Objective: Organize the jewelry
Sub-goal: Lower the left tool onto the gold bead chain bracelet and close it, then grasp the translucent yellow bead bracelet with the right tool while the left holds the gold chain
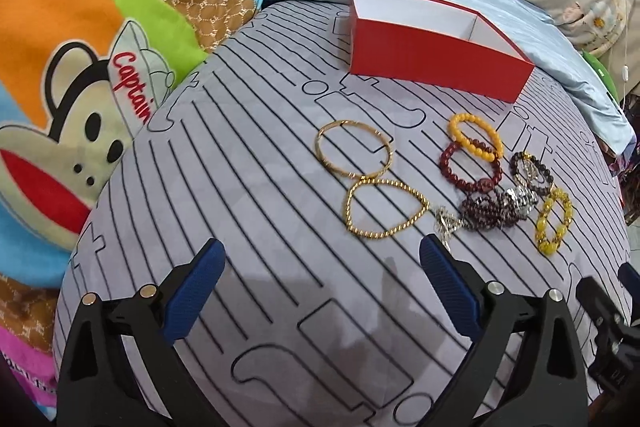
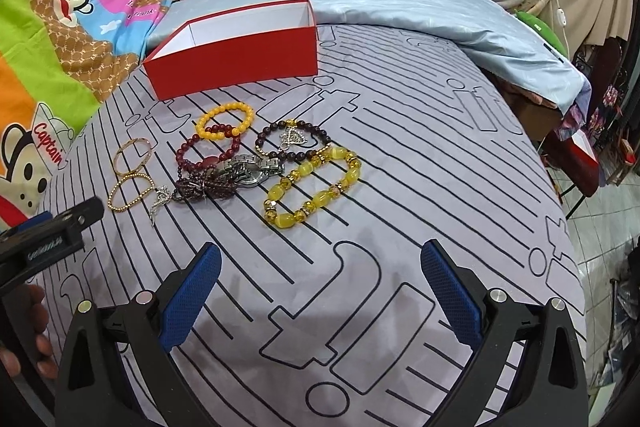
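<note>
Both your grippers hang wide open and empty over the striped bedspread point(image 2: 400, 147), the left gripper point(image 1: 322, 267) nearest the gold pieces, the right gripper point(image 2: 320, 269) nearest the chunky yellow bracelet point(image 2: 312, 183), nothing picked yet. The red box point(image 2: 240, 53) sits open and looks empty at the far side of the bed, beyond the jewelry. By my reading, the clean start is a loose piece at the edge: come down on one side of the ring so one finger goes inside the loop and one outside, pinch the band, lift straight up. Leave the tangle in the middle for later, since the silver watch point(image 2: 250, 173) lies touching the dark purple bead strand point(image 2: 204, 187) and the red bead bracelet point(image 2: 208, 155). Count with me: two gold bangles, the plain gold bangle point(image 1: 354, 151) and the twisted gold bangle point(image 1: 384, 207), touching; five bead bracelets, counting the small yellow bead bracelet point(image 2: 226, 121) overlapping the red one and the dark bracelet with a silver charm point(image 2: 294, 139); one watch; one small silver chain piece point(image 2: 160, 199); one box
</note>
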